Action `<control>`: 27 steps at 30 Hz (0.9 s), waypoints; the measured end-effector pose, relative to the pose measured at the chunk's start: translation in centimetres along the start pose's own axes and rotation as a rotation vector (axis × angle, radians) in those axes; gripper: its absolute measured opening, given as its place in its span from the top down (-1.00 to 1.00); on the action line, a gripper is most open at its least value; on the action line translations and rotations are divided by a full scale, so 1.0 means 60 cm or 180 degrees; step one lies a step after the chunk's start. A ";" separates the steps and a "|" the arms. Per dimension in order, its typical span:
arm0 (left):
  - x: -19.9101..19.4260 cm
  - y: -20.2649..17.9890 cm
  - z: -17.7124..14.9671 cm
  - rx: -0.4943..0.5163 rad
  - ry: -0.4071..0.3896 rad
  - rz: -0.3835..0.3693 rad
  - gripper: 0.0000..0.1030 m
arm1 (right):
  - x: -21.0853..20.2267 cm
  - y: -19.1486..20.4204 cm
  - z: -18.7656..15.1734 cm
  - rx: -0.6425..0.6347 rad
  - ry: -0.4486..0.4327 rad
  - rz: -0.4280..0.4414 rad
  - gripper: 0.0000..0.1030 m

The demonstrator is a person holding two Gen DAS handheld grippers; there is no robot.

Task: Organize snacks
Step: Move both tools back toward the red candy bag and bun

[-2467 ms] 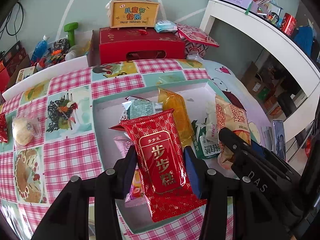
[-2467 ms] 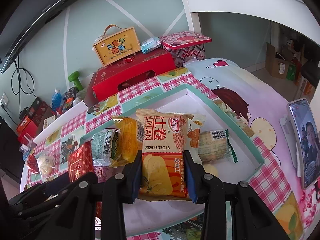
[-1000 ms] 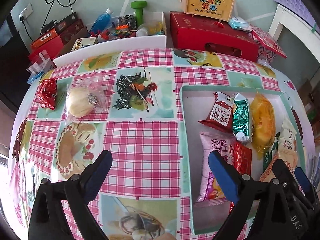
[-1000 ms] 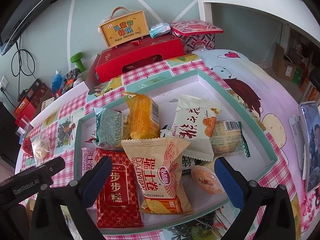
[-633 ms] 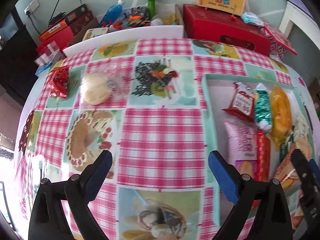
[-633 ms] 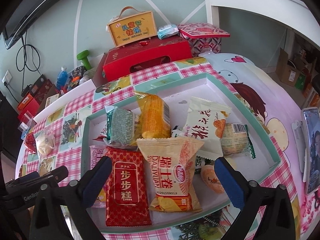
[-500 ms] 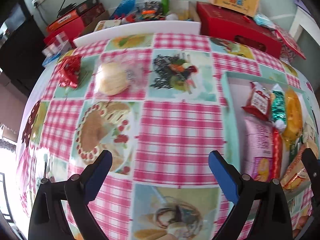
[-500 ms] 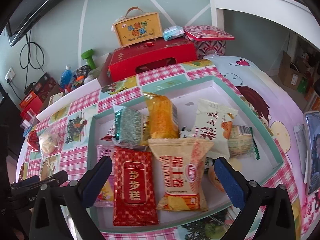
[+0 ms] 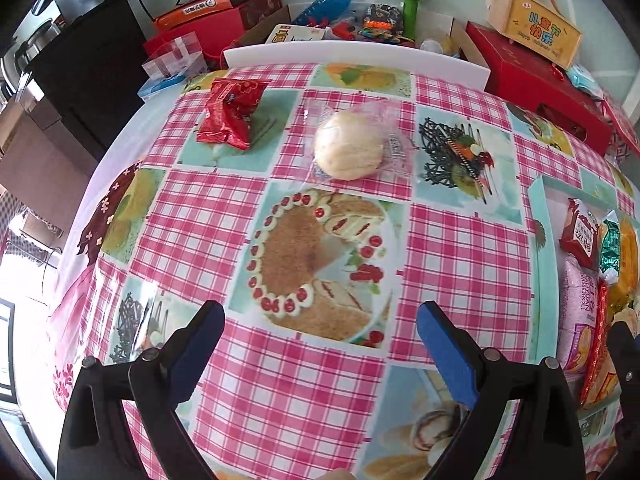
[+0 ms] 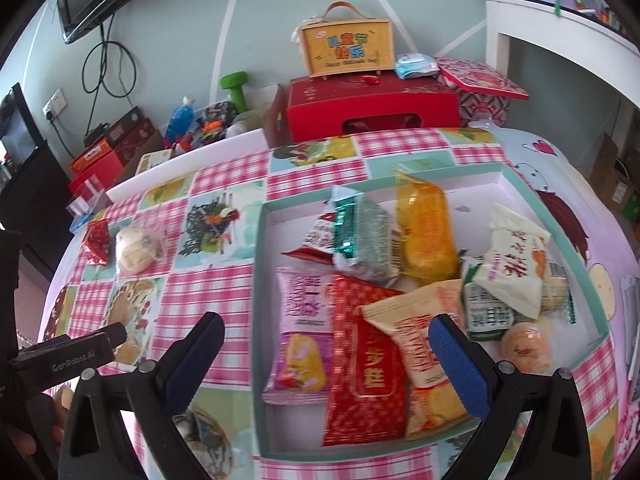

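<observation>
Two hand-held grippers hover over a table covered in a pink checked cloth (image 9: 460, 248) printed with food pictures. The left gripper (image 9: 320, 344) has its blue-padded fingers spread wide and holds nothing; the right gripper (image 10: 326, 354) is equally wide and empty, poised above the near left corner of a shallow teal-rimmed tray (image 10: 258, 280) that sits on the right half of the tabletop. Two snacks lie outside the tray, near the table's far left corner: a round pale bun in clear wrap (image 9: 348, 146) and, just beside it toward the left edge, a crumpled red foil packet (image 9: 232, 114). The bun's wrapper looks loose and glossy (a judgement: it may slip or crush if pinched on the film alone or squeezed hard). The red packet lies close to the table edge, so a clumsy nudge could push it off. Inside the tray, a red packet (image 10: 370, 364), a pink one (image 10: 302, 320), an orange-tan one (image 10: 416, 344) and several more overlap untidily.
</observation>
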State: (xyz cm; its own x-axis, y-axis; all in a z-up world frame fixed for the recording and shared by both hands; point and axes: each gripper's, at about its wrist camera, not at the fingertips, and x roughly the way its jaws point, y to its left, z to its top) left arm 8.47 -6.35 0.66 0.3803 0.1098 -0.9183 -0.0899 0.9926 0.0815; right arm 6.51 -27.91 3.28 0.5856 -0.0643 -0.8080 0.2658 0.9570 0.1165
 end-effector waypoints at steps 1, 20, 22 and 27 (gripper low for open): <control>0.001 0.004 -0.001 -0.0011 0.0013 -0.0004 -0.88 | 0.003 0.009 -0.001 -0.0019 0.0022 0.0008 -1.00; 0.037 0.107 0.011 -0.0409 0.0166 -0.0097 -0.88 | 0.079 0.150 -0.020 -0.0409 0.0307 0.0241 -1.00; 0.046 0.115 0.016 -0.0439 0.0174 -0.0090 -0.88 | 0.090 0.159 -0.024 -0.0456 0.0337 0.0224 -1.00; 0.059 0.134 0.032 -0.0512 0.0160 -0.0096 -0.88 | 0.094 0.169 -0.026 -0.0560 0.0287 0.0108 -1.00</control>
State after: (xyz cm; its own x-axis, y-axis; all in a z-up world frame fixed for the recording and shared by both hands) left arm 10.85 2.15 -1.21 0.3388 0.0735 -0.9380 -0.2268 0.9739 -0.0056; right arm 11.31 -18.14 -0.97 0.5188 -0.0130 -0.8548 0.1043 0.9934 0.0482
